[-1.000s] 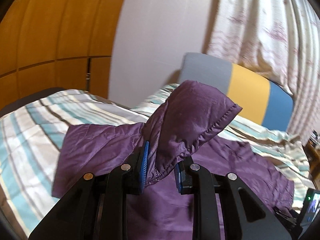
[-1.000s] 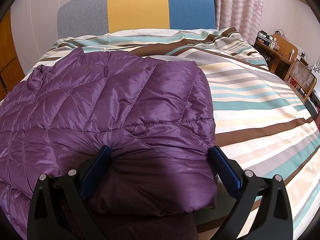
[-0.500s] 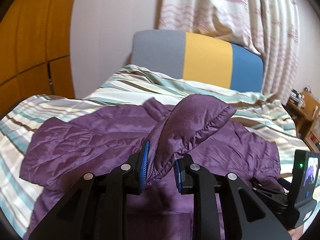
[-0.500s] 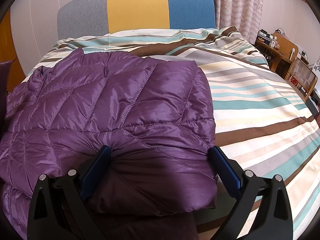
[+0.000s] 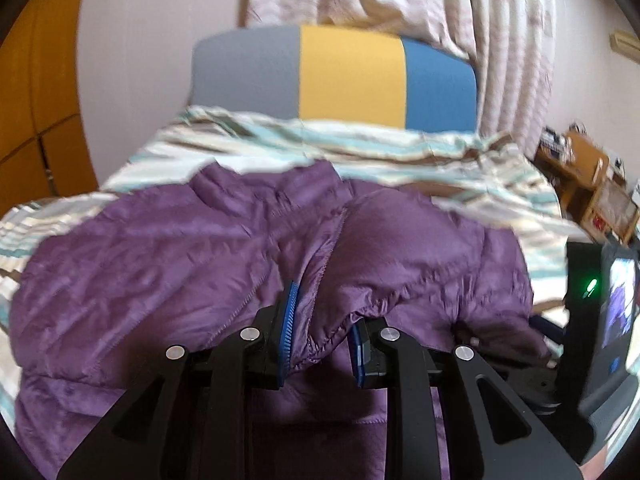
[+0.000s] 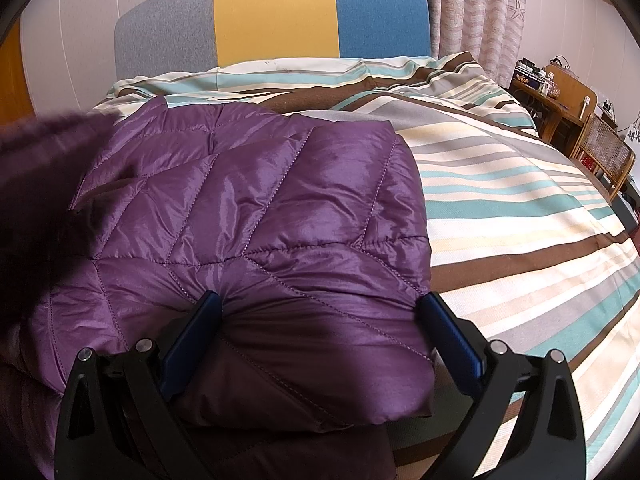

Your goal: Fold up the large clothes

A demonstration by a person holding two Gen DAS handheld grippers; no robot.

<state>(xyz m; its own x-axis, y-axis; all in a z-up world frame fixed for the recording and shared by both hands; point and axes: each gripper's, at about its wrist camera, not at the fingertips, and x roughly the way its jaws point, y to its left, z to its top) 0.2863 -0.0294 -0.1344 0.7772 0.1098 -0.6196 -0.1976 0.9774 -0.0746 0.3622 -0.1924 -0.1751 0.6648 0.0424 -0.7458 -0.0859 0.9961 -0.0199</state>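
Left wrist view showed the left gripper [image 5: 320,334] clamped on a cuffed fold of the purple quilted jacket [image 5: 168,264], which lay spread across the striped bed [image 5: 400,148]. At three o'clock stood the right gripper [image 6: 320,332], fingers spread wide, straddling the jacket's folded edge without pinching it.

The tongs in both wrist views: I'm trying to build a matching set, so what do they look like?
Both pairs look alike. The left tongs and right tongs have matte black angular fingers with triangular cut-outs and round silver pivot pins. Each finger carries a flat blue pad; the left ones show a ribbed edge. No cables or markings are visible on them.
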